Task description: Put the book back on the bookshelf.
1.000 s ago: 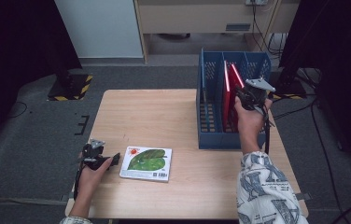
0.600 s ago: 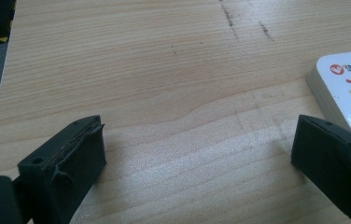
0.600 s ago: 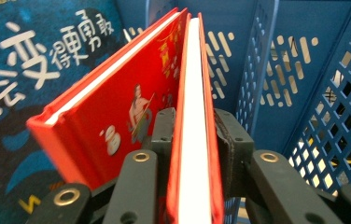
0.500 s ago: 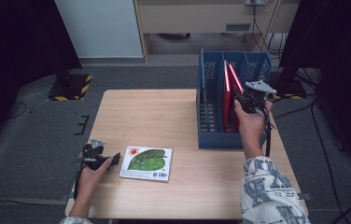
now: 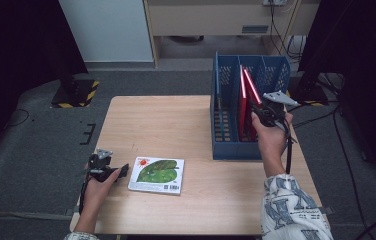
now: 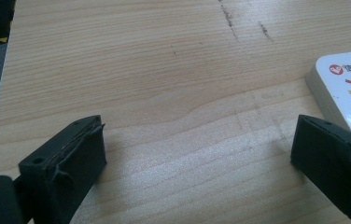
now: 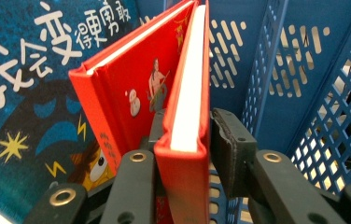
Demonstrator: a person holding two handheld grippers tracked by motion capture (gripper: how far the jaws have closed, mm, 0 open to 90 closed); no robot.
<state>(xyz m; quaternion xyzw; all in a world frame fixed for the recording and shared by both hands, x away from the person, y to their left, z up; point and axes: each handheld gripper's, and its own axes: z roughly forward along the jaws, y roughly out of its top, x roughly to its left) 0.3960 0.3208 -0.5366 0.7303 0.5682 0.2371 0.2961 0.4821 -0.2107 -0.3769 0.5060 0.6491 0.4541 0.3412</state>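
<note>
In the blue basket (image 5: 226, 150) at the table's right stand two red books (image 5: 246, 97), leaning. My right gripper (image 5: 262, 107) is at their top edge. Its jaws have just been opening. The nearer red book (image 7: 185, 84) stands between them, and a thin gap shows at the right pad (image 7: 227, 140). The other red book (image 7: 131, 84) leans beside it. My left gripper (image 5: 120, 171) rests low on the table at the front left. It is open with bare wood between its jaws (image 6: 197, 154), next to a flat picture book (image 5: 157, 174) with a green leaf cover (image 6: 346, 88).
A dark blue book with white characters (image 7: 24, 70) stands in the basket left of the red ones. The basket's slotted walls (image 7: 304, 70) close in on the right. The wooden table (image 5: 166, 125) lies between basket and picture book.
The right hand has shifted a touch to the right at the basket. The red books, the picture book and the left hand have not moved.
</note>
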